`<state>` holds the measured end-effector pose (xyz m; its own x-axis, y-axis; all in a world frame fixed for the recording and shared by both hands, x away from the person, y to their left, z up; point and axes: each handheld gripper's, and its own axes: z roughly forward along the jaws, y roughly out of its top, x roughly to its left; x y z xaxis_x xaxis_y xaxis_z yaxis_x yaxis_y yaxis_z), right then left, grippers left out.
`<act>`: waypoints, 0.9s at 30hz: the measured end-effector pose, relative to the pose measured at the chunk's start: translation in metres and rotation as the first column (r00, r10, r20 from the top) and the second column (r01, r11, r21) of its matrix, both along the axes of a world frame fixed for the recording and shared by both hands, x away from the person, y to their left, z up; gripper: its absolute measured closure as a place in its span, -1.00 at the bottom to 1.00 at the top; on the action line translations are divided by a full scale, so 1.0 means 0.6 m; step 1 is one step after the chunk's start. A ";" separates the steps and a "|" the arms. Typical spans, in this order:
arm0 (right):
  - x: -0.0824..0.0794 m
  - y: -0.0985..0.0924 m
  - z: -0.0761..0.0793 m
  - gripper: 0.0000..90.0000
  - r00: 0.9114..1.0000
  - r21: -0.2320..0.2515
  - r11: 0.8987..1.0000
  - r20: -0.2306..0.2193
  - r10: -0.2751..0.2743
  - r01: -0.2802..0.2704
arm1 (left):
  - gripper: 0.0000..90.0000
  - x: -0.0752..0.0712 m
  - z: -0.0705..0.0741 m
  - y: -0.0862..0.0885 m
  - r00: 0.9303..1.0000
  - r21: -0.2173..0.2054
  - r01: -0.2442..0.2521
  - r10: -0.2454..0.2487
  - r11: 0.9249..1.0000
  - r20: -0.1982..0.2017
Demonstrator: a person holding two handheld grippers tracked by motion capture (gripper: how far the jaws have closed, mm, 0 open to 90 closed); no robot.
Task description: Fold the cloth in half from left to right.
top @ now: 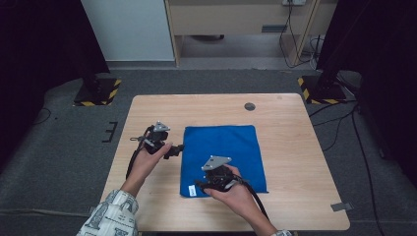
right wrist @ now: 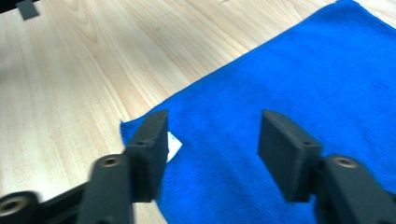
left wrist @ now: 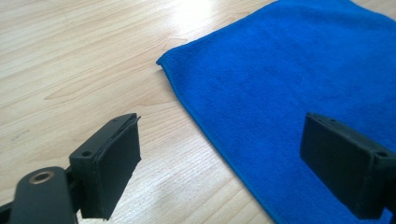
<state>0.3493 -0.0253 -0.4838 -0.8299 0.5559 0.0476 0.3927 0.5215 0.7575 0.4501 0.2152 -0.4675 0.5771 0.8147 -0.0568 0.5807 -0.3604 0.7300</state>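
A blue cloth (top: 223, 147) lies flat on the wooden table (top: 295, 132), a little left of its middle. My left gripper (top: 178, 147) hovers at the cloth's left edge, open; in the left gripper view its jaws (left wrist: 219, 149) straddle that edge of the cloth (left wrist: 303, 70), one over bare wood, one over fabric. My right gripper (top: 199, 187) is over the cloth's near left corner. In the right gripper view it (right wrist: 212, 140) stands open above the cloth (right wrist: 289, 79), beside a small white label (right wrist: 173, 145) at the corner. Nothing is pinched by either.
A round grey grommet (top: 250, 106) sits near the table's far edge. Two stand bases with yellow-black stripes (top: 98, 91) (top: 319, 88) rest on the floor beyond the table. A strip of tape (top: 341, 206) marks the near right corner. Bare wood surrounds the cloth.
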 end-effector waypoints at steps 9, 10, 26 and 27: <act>-0.023 0.016 0.000 0.58 0.999 -0.016 0.999 0.016 0.033 -0.032 | -0.74 -0.010 0.005 0.003 1.000 0.010 0.010 -0.010 1.000 0.002; -0.025 0.020 -0.001 0.65 0.999 -0.016 0.999 0.016 0.041 -0.040 | -0.74 -0.010 0.004 0.003 1.000 0.006 0.007 -0.007 1.000 0.001; -0.053 0.094 -0.045 0.18 0.996 -0.070 0.994 -0.010 0.086 -0.087 | -0.74 -0.013 -0.002 0.013 1.000 -0.018 0.008 -0.008 1.000 0.003; -0.053 0.098 -0.047 0.11 0.997 -0.069 0.994 -0.012 0.082 -0.082 | -0.74 -0.014 -0.002 0.014 1.000 -0.019 0.008 -0.008 1.000 0.005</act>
<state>0.3178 0.0334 -0.5123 -0.8725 0.4883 0.0191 0.3535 0.6037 0.7145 0.4418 0.2234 -0.4688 0.5841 0.8087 -0.0690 0.5739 -0.3514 0.7397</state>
